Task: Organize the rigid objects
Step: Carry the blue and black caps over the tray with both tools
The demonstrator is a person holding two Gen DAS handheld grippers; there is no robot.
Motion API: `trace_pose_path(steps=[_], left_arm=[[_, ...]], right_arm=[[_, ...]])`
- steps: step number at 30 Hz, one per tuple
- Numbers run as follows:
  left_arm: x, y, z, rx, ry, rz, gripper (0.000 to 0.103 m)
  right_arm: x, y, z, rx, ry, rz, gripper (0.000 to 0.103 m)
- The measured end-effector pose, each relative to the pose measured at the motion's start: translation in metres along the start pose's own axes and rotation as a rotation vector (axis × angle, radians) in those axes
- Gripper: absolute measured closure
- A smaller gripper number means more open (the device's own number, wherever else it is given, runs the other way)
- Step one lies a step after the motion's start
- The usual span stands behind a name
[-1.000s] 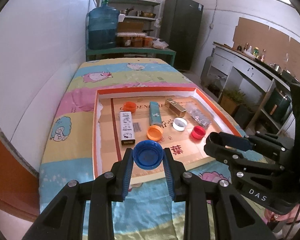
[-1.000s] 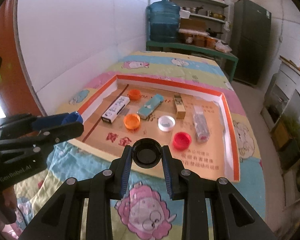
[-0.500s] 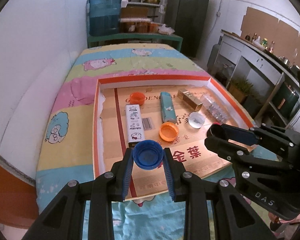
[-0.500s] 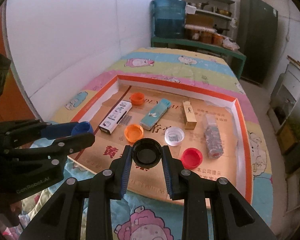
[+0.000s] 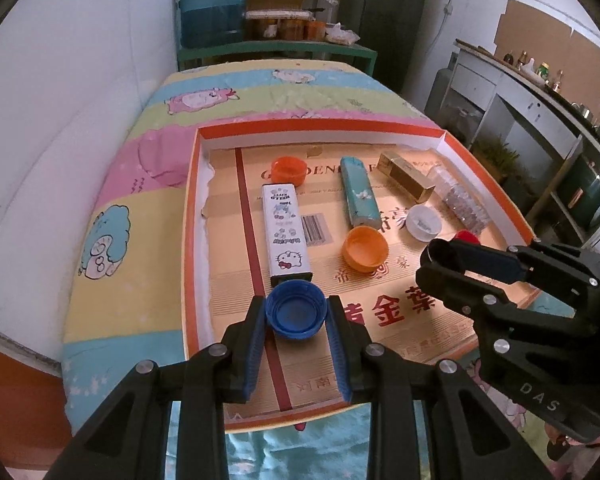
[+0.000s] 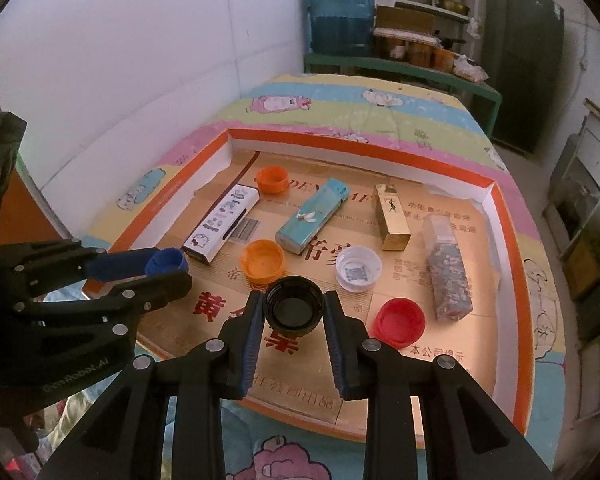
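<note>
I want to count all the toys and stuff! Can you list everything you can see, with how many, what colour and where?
tray: 1, orange rim with white walls, on the cartoon bedsheet
loose caps: 4 in the tray; two orange caps, one white cap, one red cap
boxes: 4 lying in the tray; white cartoon box, teal box, gold box, clear patterned box
water jug: 1, blue, on the green bench behind
fridge: 1, dark, back right
blue cap: 1, held in the left gripper
black cap: 1, held in the right gripper
</note>
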State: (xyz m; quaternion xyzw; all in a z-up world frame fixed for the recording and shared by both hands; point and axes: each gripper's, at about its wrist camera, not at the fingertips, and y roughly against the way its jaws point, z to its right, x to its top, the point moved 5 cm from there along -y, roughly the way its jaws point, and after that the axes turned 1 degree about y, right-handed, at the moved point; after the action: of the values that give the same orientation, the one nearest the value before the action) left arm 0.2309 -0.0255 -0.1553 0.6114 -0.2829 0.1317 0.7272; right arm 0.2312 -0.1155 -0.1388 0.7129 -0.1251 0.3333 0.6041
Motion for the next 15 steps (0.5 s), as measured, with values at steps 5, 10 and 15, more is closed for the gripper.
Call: trace_pose_path(steps=[5, 10, 15], left_arm=[[-0.001, -0.004, 0.0, 0.009, -0.008, -0.012, 0.073], [-0.001, -0.006, 0.002, 0.02, -0.024, -0.01, 0.073], [0.0, -0.007, 0.002, 0.024, -0.033, -0.008, 0.073]], right_arm=[[0.0, -0.004, 0.0, 0.005, 0.0, -0.008, 0.073], [-0.001, -0.008, 0.0, 0.006, 0.003, -0.017, 0.073], [-0.003, -0.015, 0.0, 0.003, 0.004, -0.036, 0.073]])
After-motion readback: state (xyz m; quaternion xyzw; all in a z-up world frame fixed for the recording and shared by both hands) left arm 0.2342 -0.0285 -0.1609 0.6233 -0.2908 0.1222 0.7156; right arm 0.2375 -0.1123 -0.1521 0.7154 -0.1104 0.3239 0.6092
